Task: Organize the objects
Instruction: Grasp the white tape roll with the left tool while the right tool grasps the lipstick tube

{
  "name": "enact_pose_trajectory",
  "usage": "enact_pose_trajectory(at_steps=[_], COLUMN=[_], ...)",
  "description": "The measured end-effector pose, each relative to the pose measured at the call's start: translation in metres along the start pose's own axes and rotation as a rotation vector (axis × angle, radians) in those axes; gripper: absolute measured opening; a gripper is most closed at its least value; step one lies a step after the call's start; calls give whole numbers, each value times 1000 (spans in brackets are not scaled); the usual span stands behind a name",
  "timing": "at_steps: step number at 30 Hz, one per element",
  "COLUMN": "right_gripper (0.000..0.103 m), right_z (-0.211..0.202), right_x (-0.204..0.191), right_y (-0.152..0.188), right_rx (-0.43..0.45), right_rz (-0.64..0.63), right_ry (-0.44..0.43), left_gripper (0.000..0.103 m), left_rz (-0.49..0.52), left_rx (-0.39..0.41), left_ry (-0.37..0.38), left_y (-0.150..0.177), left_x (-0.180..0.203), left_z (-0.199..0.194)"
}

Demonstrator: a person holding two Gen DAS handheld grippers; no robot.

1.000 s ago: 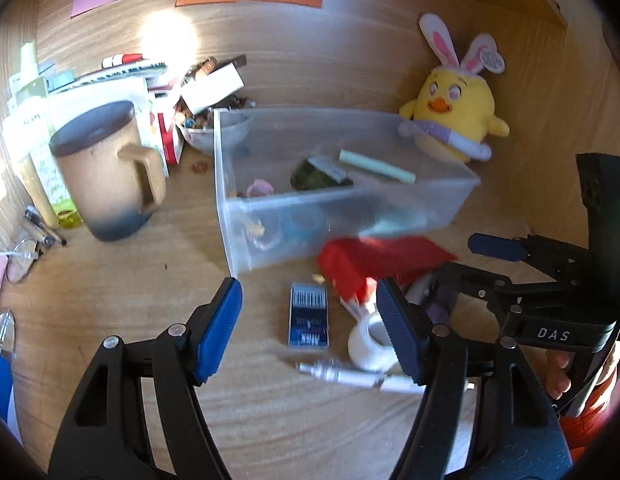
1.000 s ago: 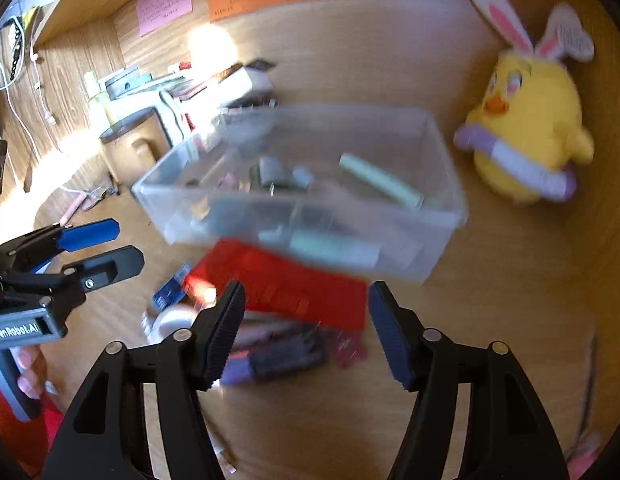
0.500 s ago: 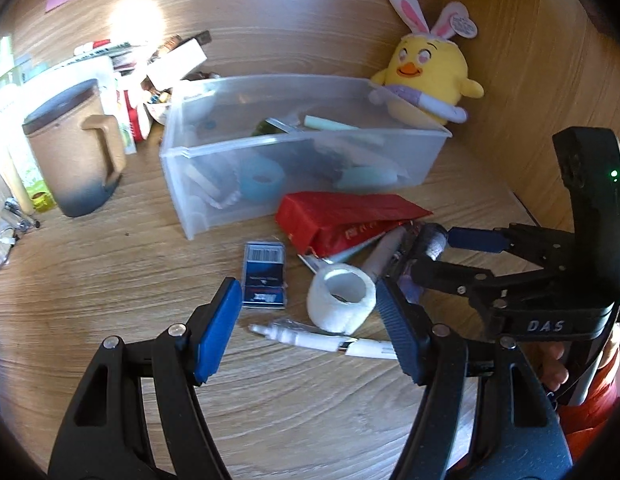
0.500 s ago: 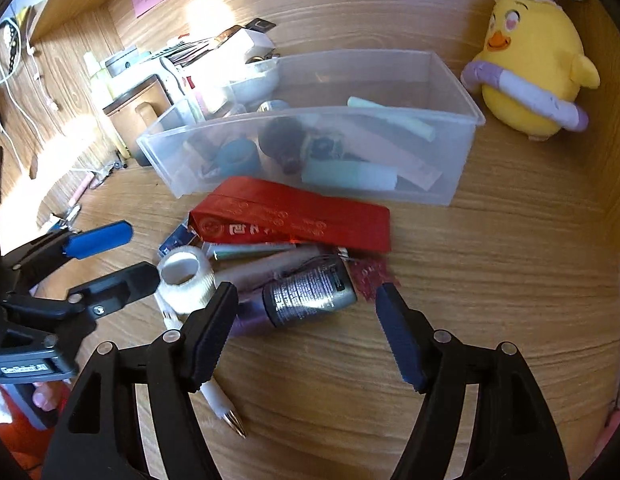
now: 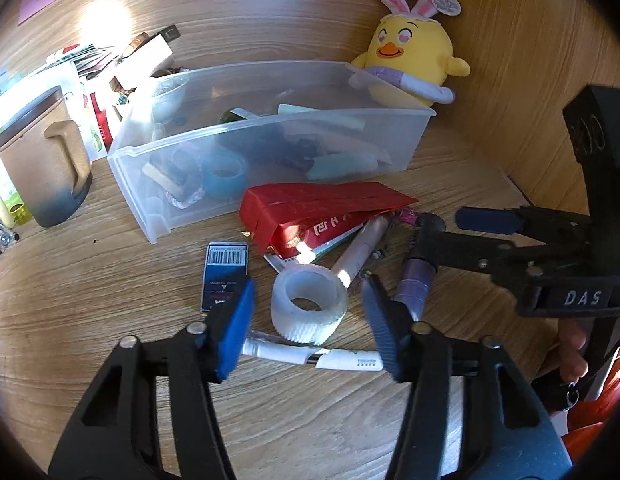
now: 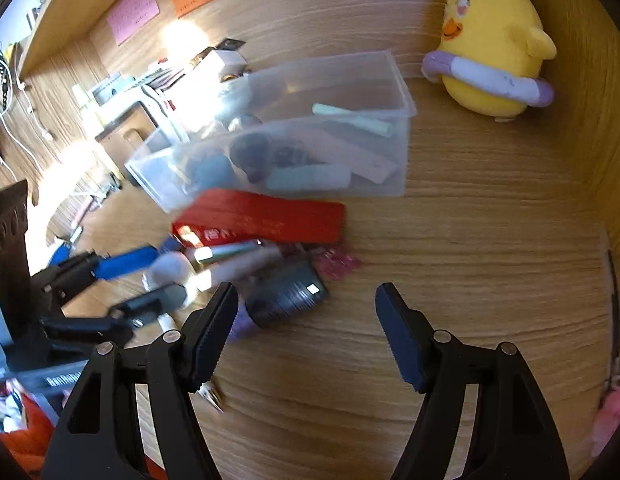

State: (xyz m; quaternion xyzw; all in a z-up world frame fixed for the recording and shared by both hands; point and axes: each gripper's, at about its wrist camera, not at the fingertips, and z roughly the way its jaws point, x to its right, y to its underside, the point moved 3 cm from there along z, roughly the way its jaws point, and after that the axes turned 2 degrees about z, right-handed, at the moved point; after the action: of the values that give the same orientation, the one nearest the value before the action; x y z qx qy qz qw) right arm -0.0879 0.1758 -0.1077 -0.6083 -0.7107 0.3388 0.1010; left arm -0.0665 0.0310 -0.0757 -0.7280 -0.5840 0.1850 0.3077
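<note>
While both claws hang over the wooden desk [image 5: 70, 304], the count runs so: one clear plastic bin [image 5: 270, 128] at mid-frame, one yellow chick plush [image 5: 413, 56] with rabbit ears behind its right end, one brown mug [image 5: 42, 168] at the left edge, and in front of the bin one red packet [image 5: 317, 208], one roll of white tape [image 5: 308, 300], one white pen [image 5: 310, 356], one small dark blue card pack [image 5: 226, 272] with a barcode, one pale tube [image 5: 361, 248] and one purple-and-silver tube [image 6: 282, 300].

Compared with a second ago, the left claw [image 5: 308, 316] has just been closing its jaws to a narrower gap; the tape roll sits between them, but the pads do not yet press on it. That roll, low and half cut off before, now lies lower-centre in the left view, the pen touching its near side. The right claw [image 6: 306, 320] is wide as before, holding nothing, with the purple-and-silver tube just beside its left finger.

Much of the right view's left side is smeared by motion, so the left claw there is hard to read. Inside the bin, one blue tape roll [image 5: 224, 174] and green sticks show; the rest is blurred by the plastic. Clutter behind the mug is cut off by glare.
</note>
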Motion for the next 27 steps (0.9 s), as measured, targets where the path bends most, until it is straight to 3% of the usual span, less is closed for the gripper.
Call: enact_pose_trajectory(at_steps=[4,13,25,26,27], right_gripper=[68,62,61,47,44], right_z=[14,22,24,24,23], right_x=[-15,-20,-11,-10,-7], right_y=[1,12,4,3,0], right_rx=[-20,-24,-56,-54,-57], right_rz=[-22,-88,-165,-161,-153], right_ry=[-6,38,15,15,4], left_gripper=[39,39,39,39,39], left_rz=[15,13,-26,-27,-30], left_rx=[-13,21,102,108,116], left_ry=[9,-2,3,2,1], left_y=[2,3,-6,-7,-9], left_x=[1,2,-2,-2,-3], left_z=[1,-6,-30,-32,-34])
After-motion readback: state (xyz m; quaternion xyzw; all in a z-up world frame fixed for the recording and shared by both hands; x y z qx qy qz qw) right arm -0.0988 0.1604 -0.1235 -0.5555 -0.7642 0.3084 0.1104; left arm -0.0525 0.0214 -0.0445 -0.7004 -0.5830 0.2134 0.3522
